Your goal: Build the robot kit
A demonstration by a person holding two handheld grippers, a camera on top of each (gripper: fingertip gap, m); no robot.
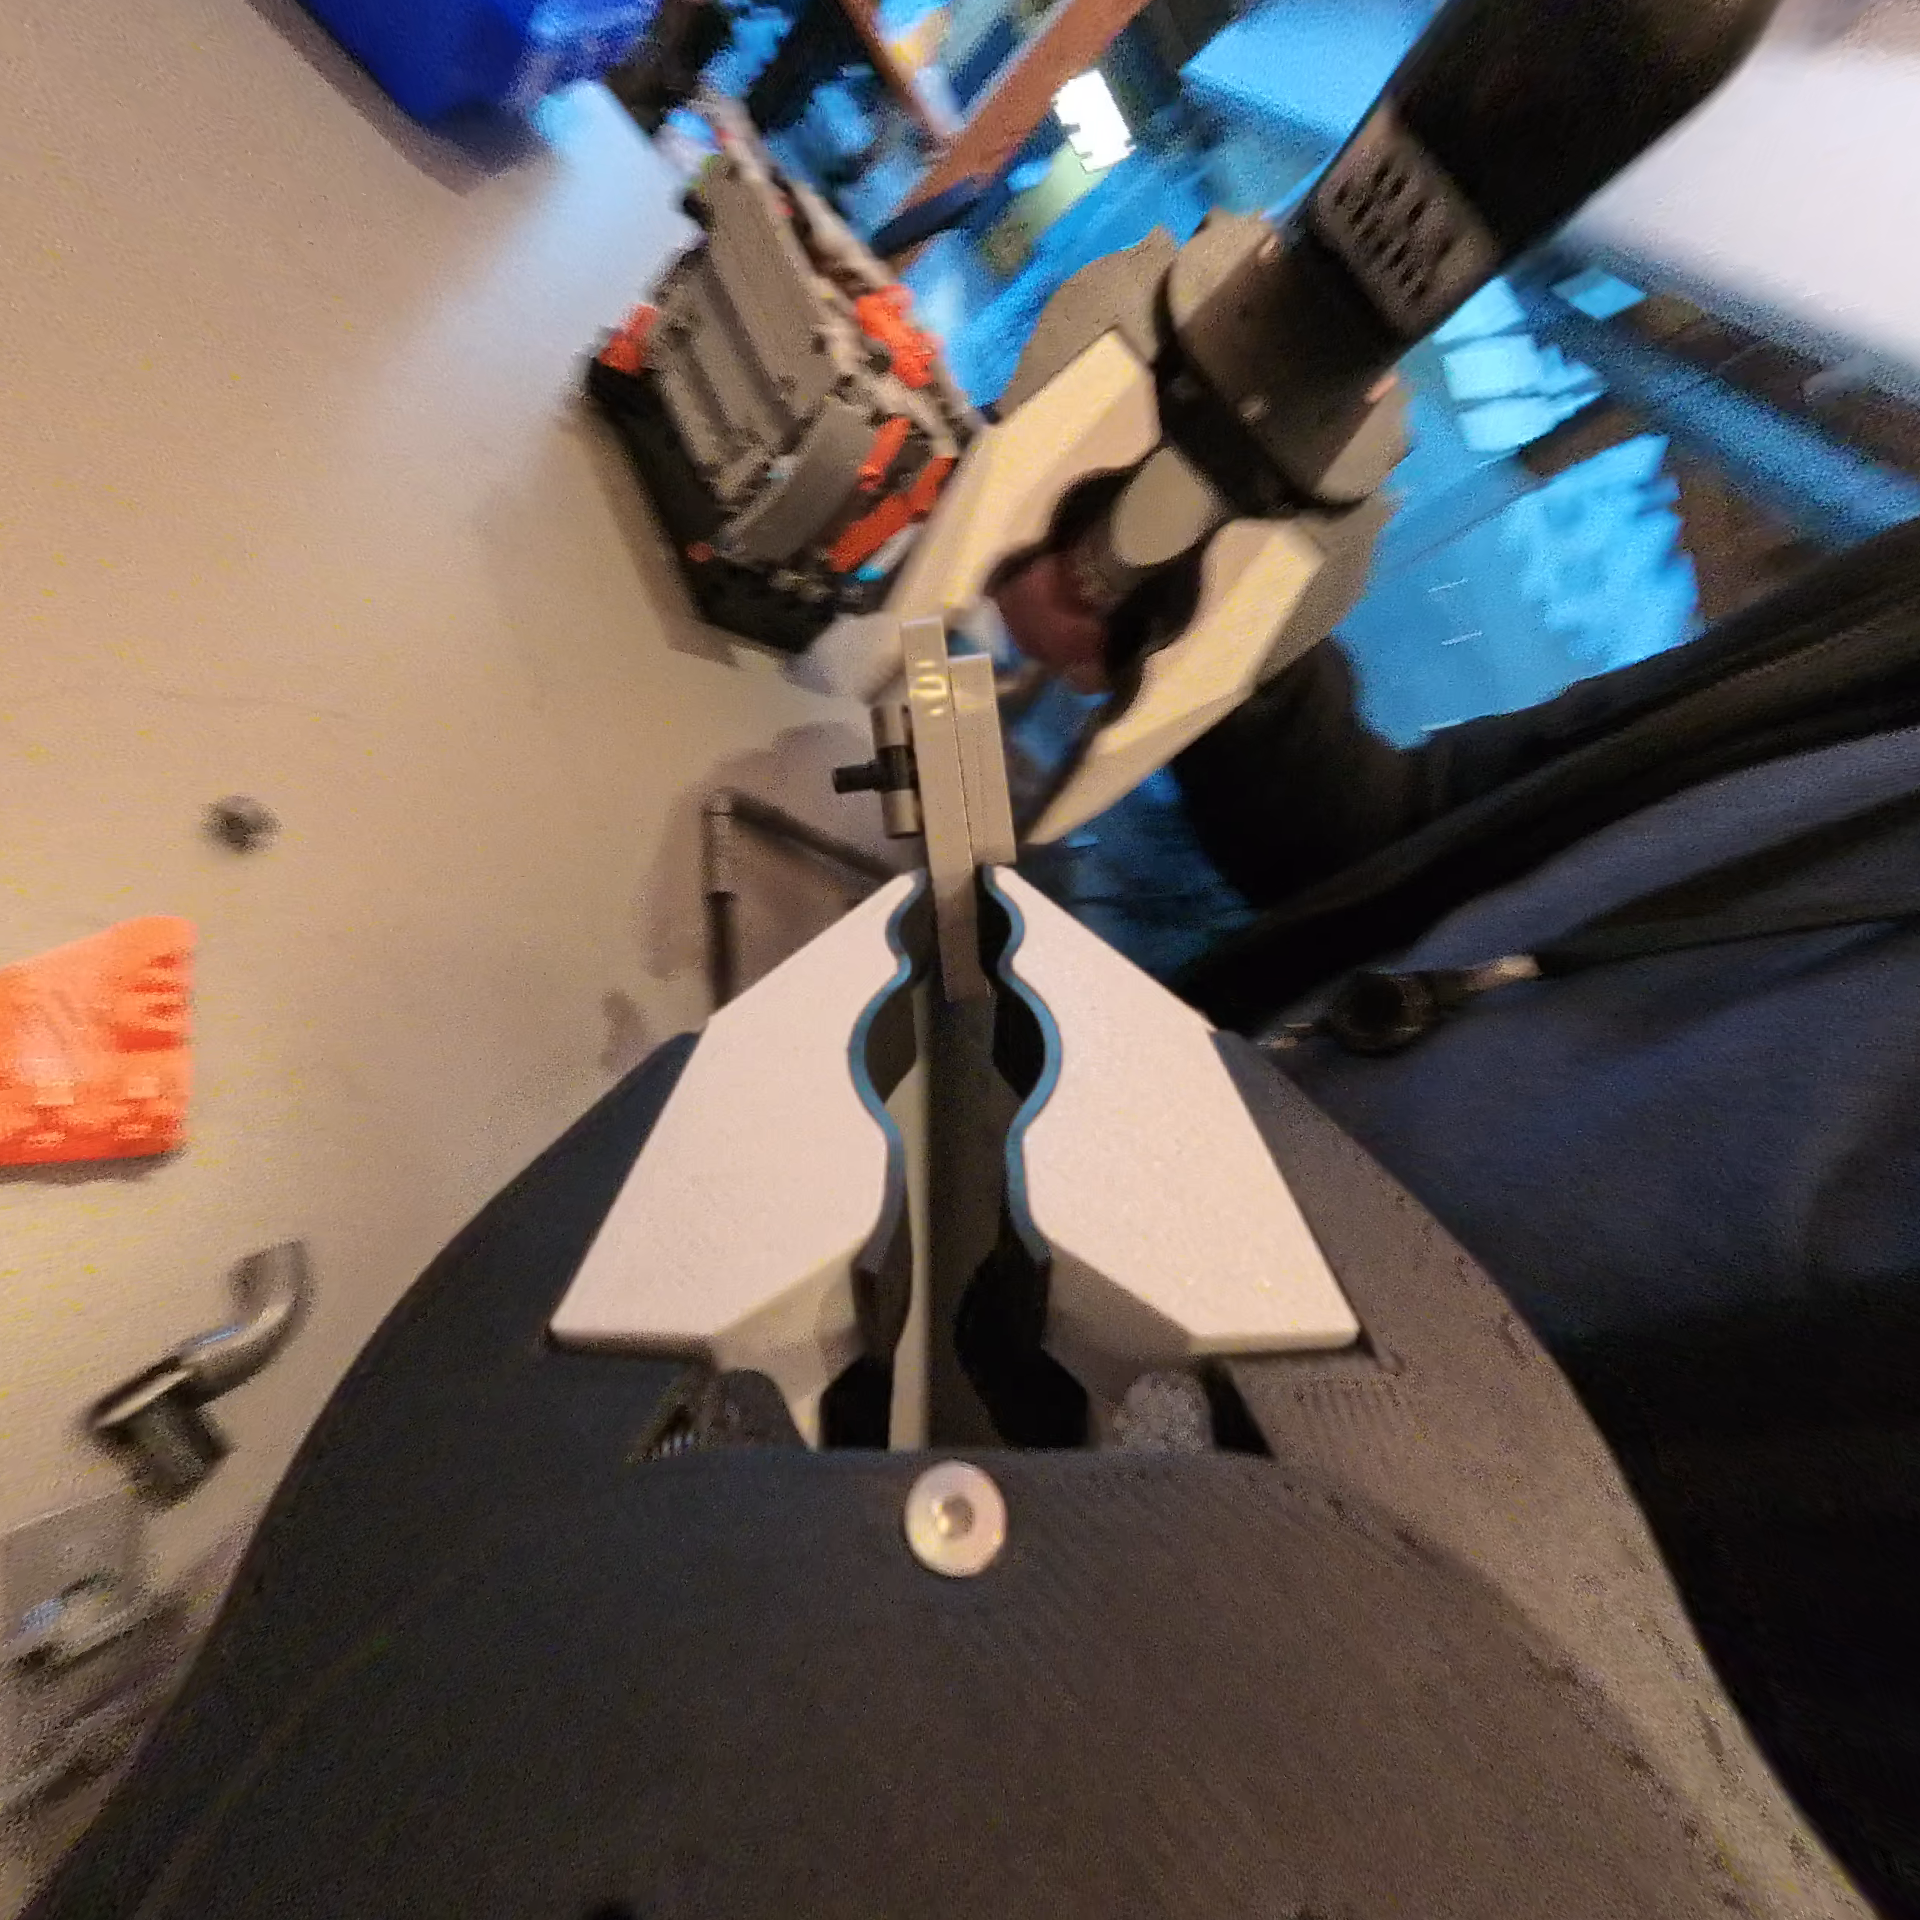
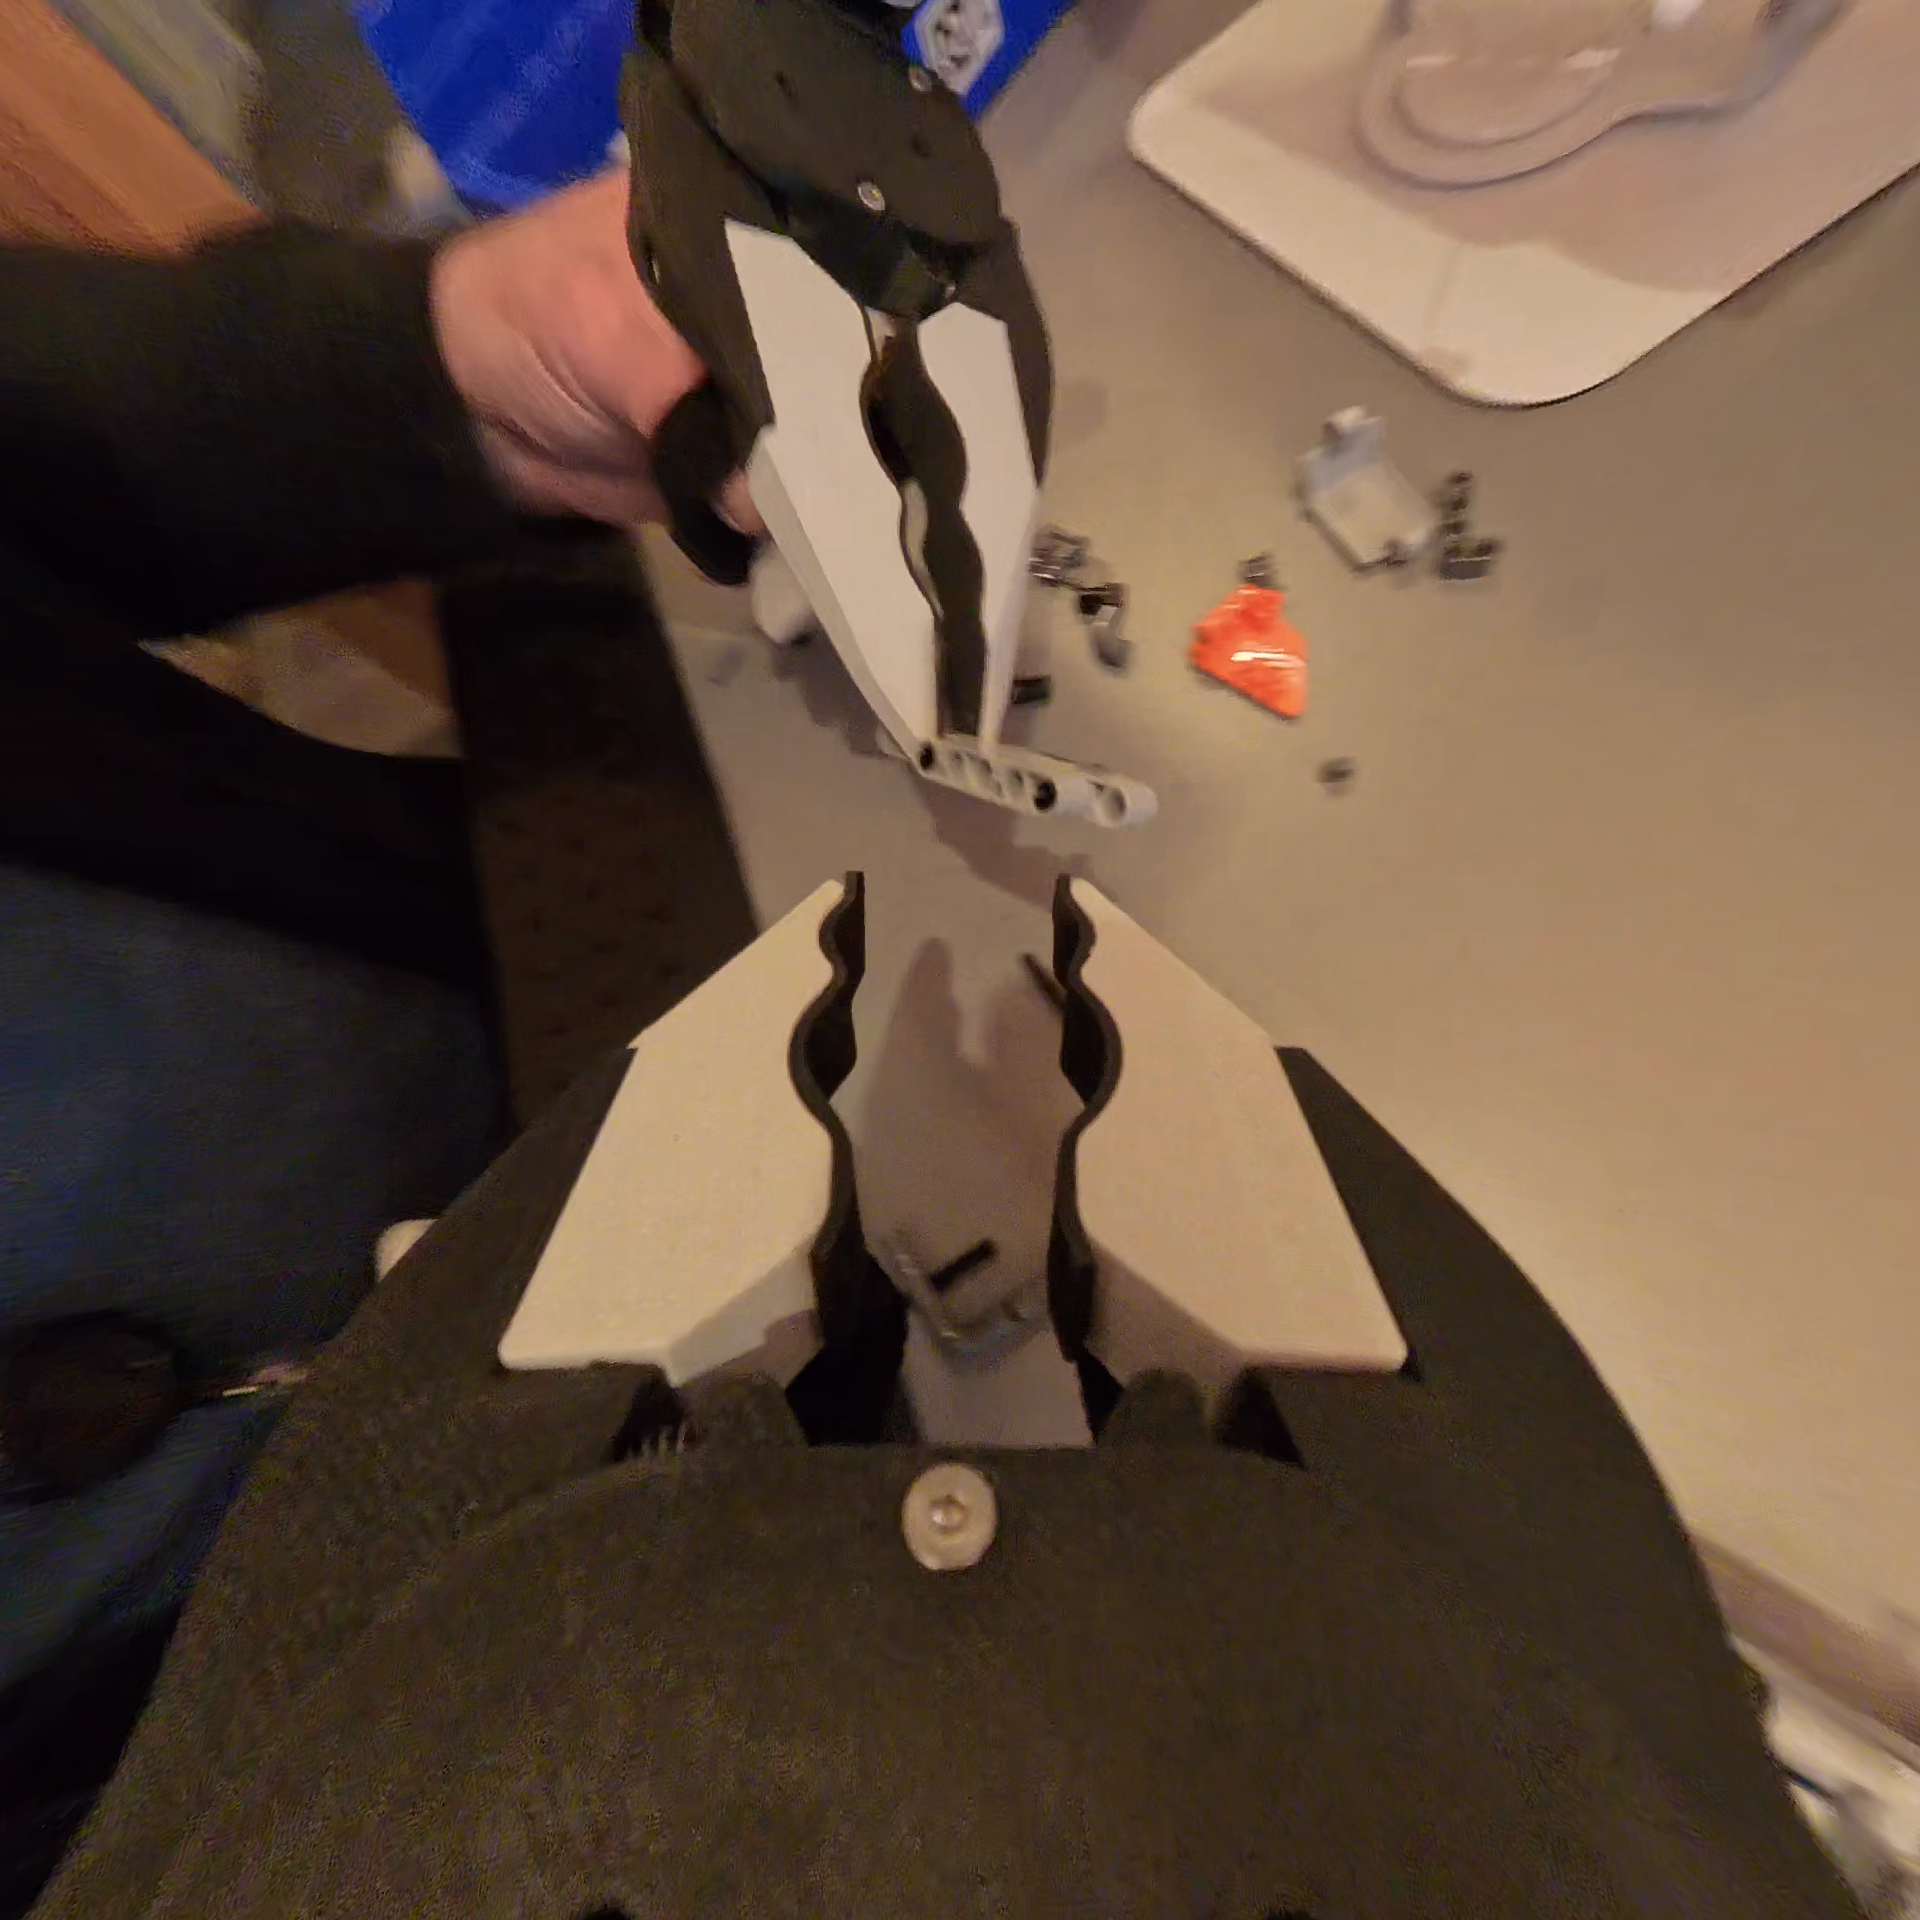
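My left gripper [image 1: 951, 883] is shut on a grey beam with holes [image 1: 956, 769], which sticks up past the fingertips and carries a small black pin on its left side. In the right wrist view the same left gripper [image 2: 961, 727], held by a hand [image 2: 561, 364], points down with the beam [image 2: 1039, 790] crosswise at its tip. My right gripper [image 2: 956, 888] is open and empty, just below the beam, above the grey table [image 2: 1455, 1039]. In the left wrist view the right gripper [image 1: 966, 753] is open, its fingers on either side of the beam's top.
An orange piece [image 2: 1252, 649], a grey part [image 2: 1356, 499] and small black parts [image 2: 1465, 530] lie on the table. A pale mat [image 2: 1507, 291] sits at the back right and a blue bin [image 2: 499, 83] behind. A grey, orange and black model [image 1: 790, 416] stands farther off. Legs in jeans [image 2: 208, 1091] are at the left.
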